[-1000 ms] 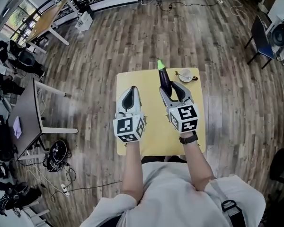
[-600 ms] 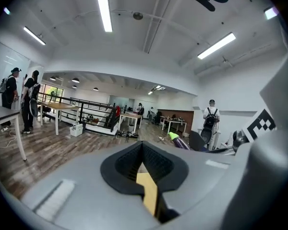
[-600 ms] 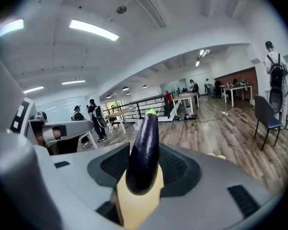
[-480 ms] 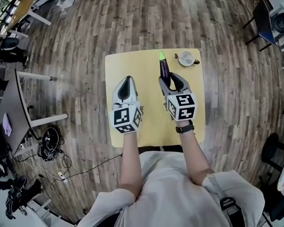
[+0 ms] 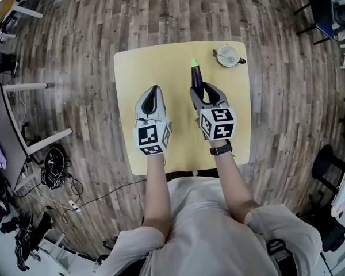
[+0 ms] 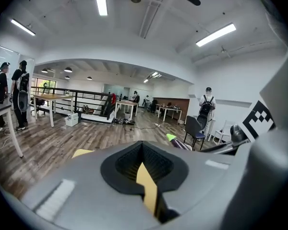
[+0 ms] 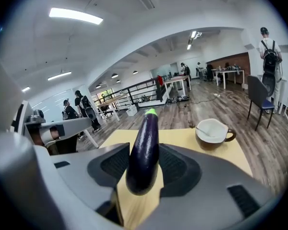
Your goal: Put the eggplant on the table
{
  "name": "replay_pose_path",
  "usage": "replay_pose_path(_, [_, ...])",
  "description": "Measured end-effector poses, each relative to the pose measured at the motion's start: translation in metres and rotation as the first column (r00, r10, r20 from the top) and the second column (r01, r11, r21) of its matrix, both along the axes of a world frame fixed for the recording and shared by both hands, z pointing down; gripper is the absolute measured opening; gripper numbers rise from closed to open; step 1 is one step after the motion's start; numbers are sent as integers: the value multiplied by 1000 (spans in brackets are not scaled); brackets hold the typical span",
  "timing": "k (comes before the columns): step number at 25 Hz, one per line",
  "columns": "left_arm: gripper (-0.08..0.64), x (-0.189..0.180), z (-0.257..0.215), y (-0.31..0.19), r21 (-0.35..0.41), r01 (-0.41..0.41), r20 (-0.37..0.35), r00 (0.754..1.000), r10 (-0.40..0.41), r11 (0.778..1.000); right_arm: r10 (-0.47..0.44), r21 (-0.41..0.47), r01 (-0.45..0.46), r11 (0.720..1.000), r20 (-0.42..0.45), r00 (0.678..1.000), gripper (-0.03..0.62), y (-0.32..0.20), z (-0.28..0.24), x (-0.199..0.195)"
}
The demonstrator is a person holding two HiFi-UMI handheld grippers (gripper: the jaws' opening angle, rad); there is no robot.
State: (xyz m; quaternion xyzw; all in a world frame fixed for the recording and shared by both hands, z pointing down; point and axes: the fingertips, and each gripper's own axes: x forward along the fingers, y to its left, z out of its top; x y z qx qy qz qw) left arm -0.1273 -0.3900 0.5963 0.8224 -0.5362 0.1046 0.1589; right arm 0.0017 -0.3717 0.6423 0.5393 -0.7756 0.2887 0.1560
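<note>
A dark purple eggplant point(image 5: 196, 76) with a green stem end sticks forward out of my right gripper point(image 5: 202, 89), which is shut on its thick end above the yellow table point(image 5: 144, 62). In the right gripper view the eggplant point(image 7: 145, 150) stands between the two pads, stem pointing away. Beside it on the left, my left gripper point(image 5: 155, 89) hovers over the table with its fingers together and nothing in them. Only a thin strip of yellow table shows through the left gripper point(image 6: 144, 152).
A white cup with a spoon point(image 5: 226, 55) point(image 7: 212, 131) stands at the table's far right corner. Wood floor surrounds the table. A grey desk point(image 5: 6, 125) and cables point(image 5: 54, 177) lie left, a dark chair point(image 5: 319, 7) far right. People stand farther off point(image 6: 206, 110).
Both grippers have come down closer to the table top. The eggplant stays clamped in the right gripper, and the left stays shut.
</note>
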Motion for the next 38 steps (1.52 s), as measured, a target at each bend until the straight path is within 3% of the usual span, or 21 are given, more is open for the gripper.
replay_pose_path(14, [4, 4, 73, -19, -66, -32, -9, 999, 32, 997, -38, -150, 32, 988, -34, 999, 193, -8, 87, -5])
replay_pose_path(22, [5, 9, 98, -5, -112, -24, -56, 998, 17, 993, -49, -201, 34, 979, -73, 996, 193, -6, 116, -7])
replay_pose_path(29, [5, 5, 101, 3, -130, -10, -63, 998, 2, 991, -64, -203, 44, 978, -96, 993, 193, -16, 122, -13])
replay_pose_path(38, [5, 5, 73, 8, -82, 5, -55, 998, -9, 997, -135, -141, 116, 983, -131, 982, 230, -19, 96, -15])
